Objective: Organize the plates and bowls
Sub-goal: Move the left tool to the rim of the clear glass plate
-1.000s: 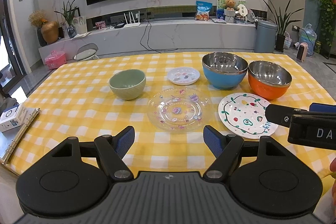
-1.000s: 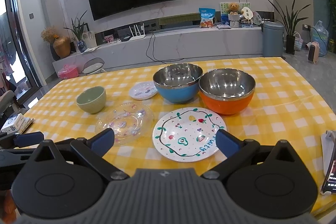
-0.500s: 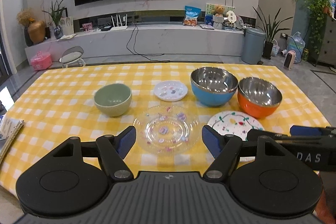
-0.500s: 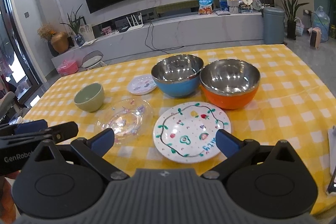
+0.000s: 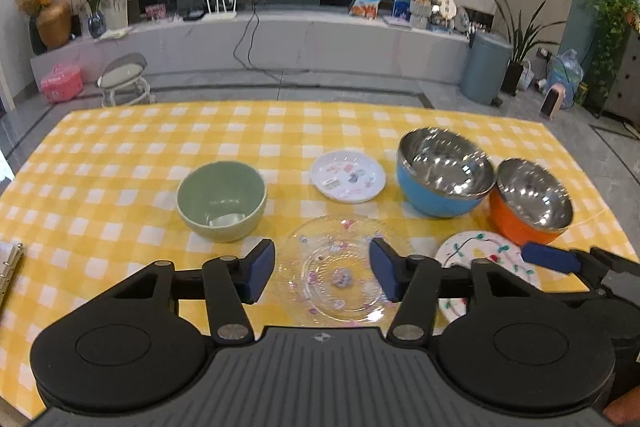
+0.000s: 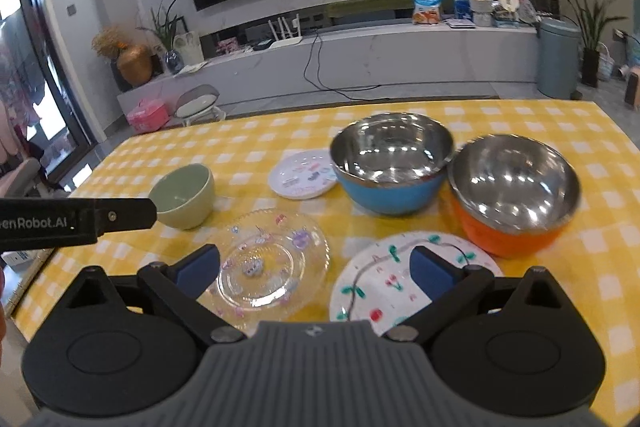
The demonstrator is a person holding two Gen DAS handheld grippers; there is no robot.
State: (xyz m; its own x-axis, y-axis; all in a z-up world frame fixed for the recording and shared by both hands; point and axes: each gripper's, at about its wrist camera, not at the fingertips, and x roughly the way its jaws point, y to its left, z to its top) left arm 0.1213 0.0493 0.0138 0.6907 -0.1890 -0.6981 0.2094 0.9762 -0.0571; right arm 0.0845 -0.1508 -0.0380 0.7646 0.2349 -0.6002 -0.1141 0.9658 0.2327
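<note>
Left wrist view: the left gripper (image 5: 322, 275), its jaws just narrowing with nothing pinched, hangs over the clear glass plate (image 5: 336, 267). The right gripper (image 6: 314, 267), also narrowing and empty, faces the painted plate (image 6: 400, 279) beside the orange bowl (image 6: 512, 195). Best practice, arguably: catch each rim low and lift level.

We see green bowl (image 5: 221, 200), blue bowl (image 5: 444, 172), orange bowl (image 5: 530, 202) upright; small plate (image 5: 348, 176), glass plate (image 5: 332, 269), painted plate (image 5: 486, 259) flat.
</note>
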